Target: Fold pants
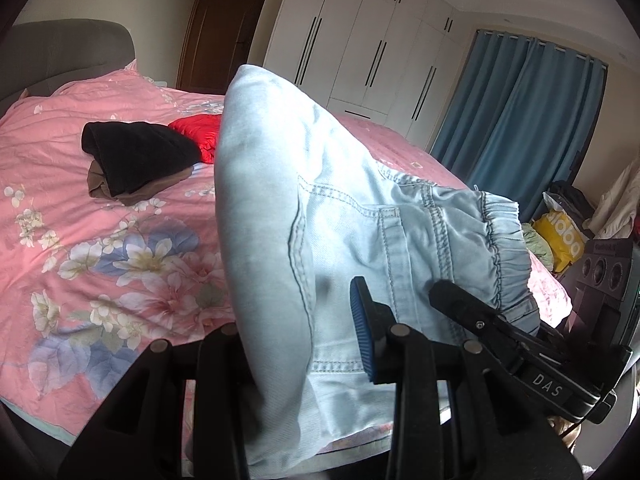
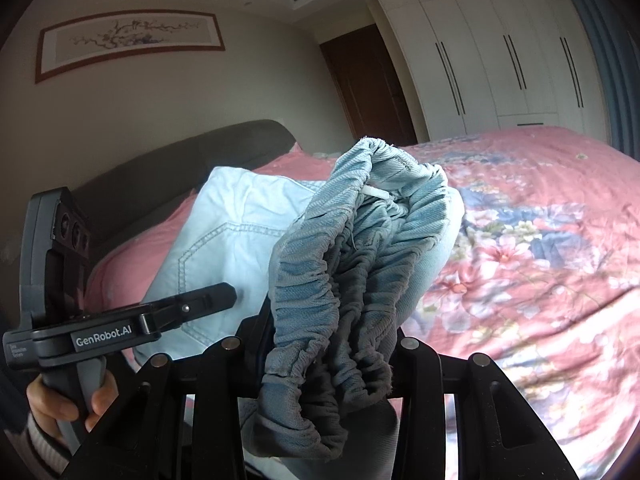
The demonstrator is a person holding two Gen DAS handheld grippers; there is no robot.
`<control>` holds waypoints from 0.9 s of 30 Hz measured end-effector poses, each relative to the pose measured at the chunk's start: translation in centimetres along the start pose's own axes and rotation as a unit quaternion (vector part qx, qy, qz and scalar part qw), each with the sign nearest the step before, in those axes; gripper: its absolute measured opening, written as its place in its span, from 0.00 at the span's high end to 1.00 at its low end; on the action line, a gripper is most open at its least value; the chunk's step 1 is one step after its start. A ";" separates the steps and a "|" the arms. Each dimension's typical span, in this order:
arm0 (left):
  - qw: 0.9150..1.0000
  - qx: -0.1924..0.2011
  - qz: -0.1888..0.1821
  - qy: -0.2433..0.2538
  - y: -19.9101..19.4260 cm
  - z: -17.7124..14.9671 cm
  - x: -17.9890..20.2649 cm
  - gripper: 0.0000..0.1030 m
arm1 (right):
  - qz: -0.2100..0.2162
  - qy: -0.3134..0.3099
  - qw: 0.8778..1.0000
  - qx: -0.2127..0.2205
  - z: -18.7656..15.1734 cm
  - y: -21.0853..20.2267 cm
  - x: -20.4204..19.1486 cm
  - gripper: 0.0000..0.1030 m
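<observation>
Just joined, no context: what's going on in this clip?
A person is folding light-blue denim pants over a bed with a pink floral cover, one handheld tool per hand. The left tool is shut on the pants' body; the right tool is shut on the bunched elastic waistband. The pants hang lifted off the bed, not yet folded flat.

The pants [image 1: 320,216] hang above the bed [image 1: 100,220], between both grippers. In the left wrist view, a pile of folded clothes [image 1: 136,160] lies on the bed to their left, nearer the headboard [image 1: 64,52]. The wardrobe [image 1: 360,40] stands behind the bed, curtains [image 1: 528,120] to its right, bags [image 1: 560,236] beside the bed's right edge. The left gripper [image 2: 208,300] sits left of the waistband [image 2: 340,280].
</observation>
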State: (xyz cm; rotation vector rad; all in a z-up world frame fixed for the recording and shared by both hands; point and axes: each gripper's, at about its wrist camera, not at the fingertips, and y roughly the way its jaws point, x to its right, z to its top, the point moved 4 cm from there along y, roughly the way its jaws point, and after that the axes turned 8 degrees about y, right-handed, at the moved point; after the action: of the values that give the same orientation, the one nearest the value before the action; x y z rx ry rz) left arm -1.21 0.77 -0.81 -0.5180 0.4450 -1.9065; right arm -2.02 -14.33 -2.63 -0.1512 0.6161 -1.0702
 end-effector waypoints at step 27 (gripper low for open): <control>1.000 -0.022 -0.005 0.003 7.1 3.2 -1.1 0.68 | -0.015 0.023 0.999 -0.018 3.5 4.0 3.3 0.61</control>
State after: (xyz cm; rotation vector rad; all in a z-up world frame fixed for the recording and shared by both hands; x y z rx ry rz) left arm 6.36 -1.05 -2.03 -0.5441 0.4896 -1.9113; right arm 4.01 -15.79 -2.68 -0.1686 0.6767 -1.0949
